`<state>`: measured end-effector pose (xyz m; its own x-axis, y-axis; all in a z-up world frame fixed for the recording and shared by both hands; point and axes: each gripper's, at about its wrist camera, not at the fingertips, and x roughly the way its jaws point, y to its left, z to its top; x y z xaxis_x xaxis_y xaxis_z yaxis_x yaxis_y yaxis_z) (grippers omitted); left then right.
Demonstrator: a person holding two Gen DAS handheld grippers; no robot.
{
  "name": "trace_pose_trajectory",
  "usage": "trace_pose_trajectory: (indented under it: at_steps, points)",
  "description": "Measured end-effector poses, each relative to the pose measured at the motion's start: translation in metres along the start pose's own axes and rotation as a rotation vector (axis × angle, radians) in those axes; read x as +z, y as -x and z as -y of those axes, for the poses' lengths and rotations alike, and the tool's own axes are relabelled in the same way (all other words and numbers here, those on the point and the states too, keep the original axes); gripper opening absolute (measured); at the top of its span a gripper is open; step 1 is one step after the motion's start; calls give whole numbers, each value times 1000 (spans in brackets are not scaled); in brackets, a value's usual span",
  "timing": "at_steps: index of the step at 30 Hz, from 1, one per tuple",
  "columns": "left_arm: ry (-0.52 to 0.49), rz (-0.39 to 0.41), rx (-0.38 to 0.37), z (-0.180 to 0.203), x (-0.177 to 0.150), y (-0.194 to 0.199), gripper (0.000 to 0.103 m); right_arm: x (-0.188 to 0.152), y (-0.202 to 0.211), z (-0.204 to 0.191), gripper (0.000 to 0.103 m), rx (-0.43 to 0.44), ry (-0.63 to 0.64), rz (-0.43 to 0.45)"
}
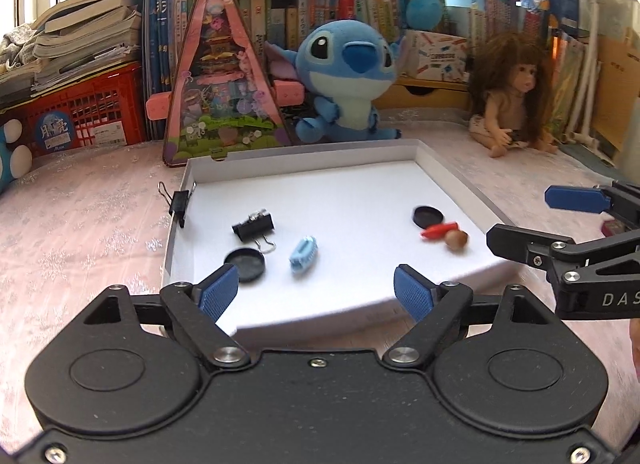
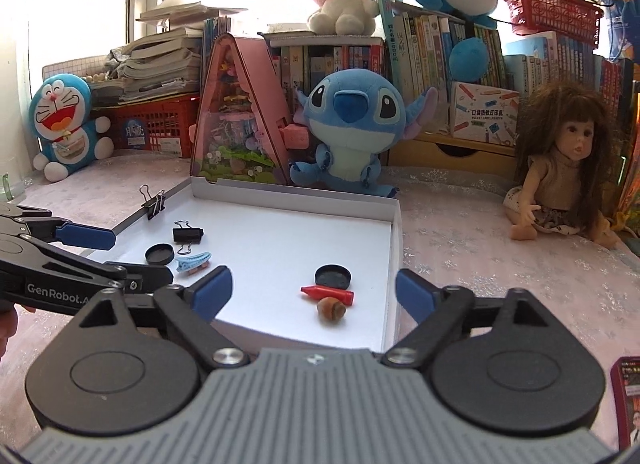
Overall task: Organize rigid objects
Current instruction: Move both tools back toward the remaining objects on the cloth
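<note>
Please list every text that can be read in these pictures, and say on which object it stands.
"GenRobot.A", cut off: left gripper's arm.
"DAS", cut off: right gripper's arm.
"POCKET LABEL PRINTER": white box.
Blue sticker on red crate: Chinese characters, too blurred.
Book spines: too small.

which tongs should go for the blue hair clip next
Left, probably. The blue hair clip lies just ahead of the open left tongs, while the right tongs, also open and empty, face the red crayon.
</note>
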<state>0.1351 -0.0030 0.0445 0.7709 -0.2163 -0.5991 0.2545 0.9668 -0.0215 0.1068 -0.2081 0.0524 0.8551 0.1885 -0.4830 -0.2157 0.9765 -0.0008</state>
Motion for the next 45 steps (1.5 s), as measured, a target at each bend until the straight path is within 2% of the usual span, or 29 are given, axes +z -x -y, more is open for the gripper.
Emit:
trace_pose_trajectory:
  at_steps: [4,15,21,29,33,37,40,43,45]
  points:
    - [-4,4,-10,6,-15,14,84,-12,15,-1,103,3,6,14]
    - [-22,34,-42,15,-58,52,85,-51,53,-18,103,49,61,39]
    - [-18,29,-99,12,-80,69,87,-72,71,-30,103,98,73,34]
    - [-87,63,-91,19,-107,90,88,-88,84,-40,103,105,89,31]
    - [-81,58,-82,19,-117,93,88,-95,87,-44,103,113,114,20]
    - [-32,27,-99,14,-123,93,86,-102,88,-48,93,144,115,-13]
    - [18,16,-134,8,-126,94,81,-106,90,-51,89,164,114,-12]
    - [19,7,-136,6,-129,93,75,-109,88,-56,82,178,127,-24]
    - [10,7,-132,6,-130,93,68,-111,86,-59,78,187,134,-32]
